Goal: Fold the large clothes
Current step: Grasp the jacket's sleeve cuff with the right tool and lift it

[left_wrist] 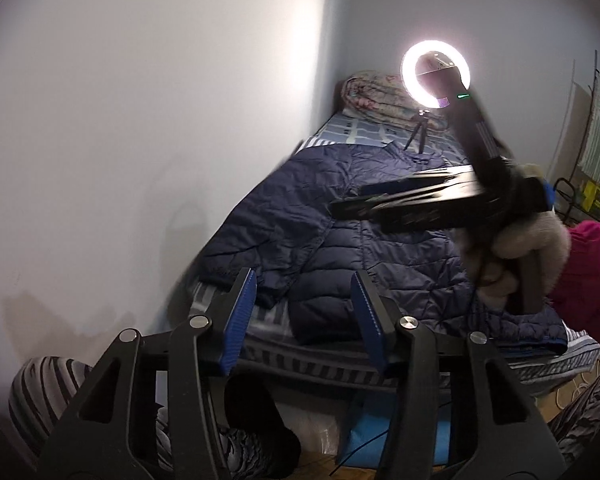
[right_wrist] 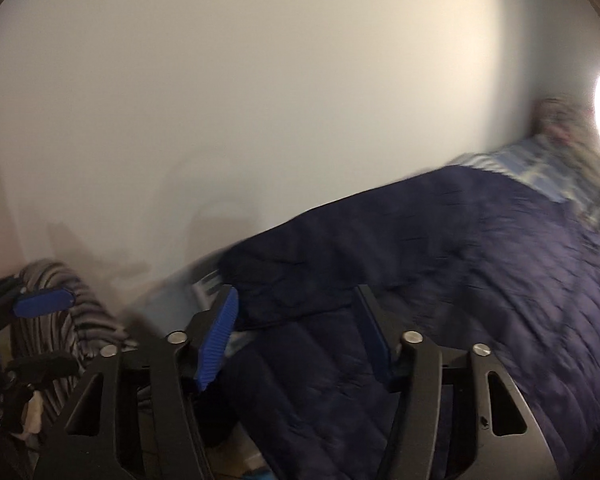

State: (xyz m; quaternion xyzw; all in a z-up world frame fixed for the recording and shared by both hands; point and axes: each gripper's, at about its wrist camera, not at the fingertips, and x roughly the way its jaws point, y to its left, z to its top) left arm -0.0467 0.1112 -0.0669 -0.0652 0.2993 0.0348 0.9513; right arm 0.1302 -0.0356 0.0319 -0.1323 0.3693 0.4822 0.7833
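Note:
A large navy quilted puffer jacket (left_wrist: 340, 236) lies spread on the bed, one sleeve stretched toward the wall; it also shows, blurred, in the right wrist view (right_wrist: 460, 264). My left gripper (left_wrist: 304, 316) is open and empty, held off the bed's near end, short of the jacket's hem. My right gripper (right_wrist: 296, 336) is open and empty above the jacket's near edge. In the left wrist view the right gripper (left_wrist: 412, 200) hangs above the jacket in a gloved hand (left_wrist: 516, 248).
The bed (left_wrist: 340, 364) with a blue striped sheet runs along a white wall (left_wrist: 140, 120). A lit ring light (left_wrist: 436, 74) on a small tripod and a folded floral quilt (left_wrist: 380, 100) stand at the far end. My striped-trousered knee (left_wrist: 48, 392) is at lower left.

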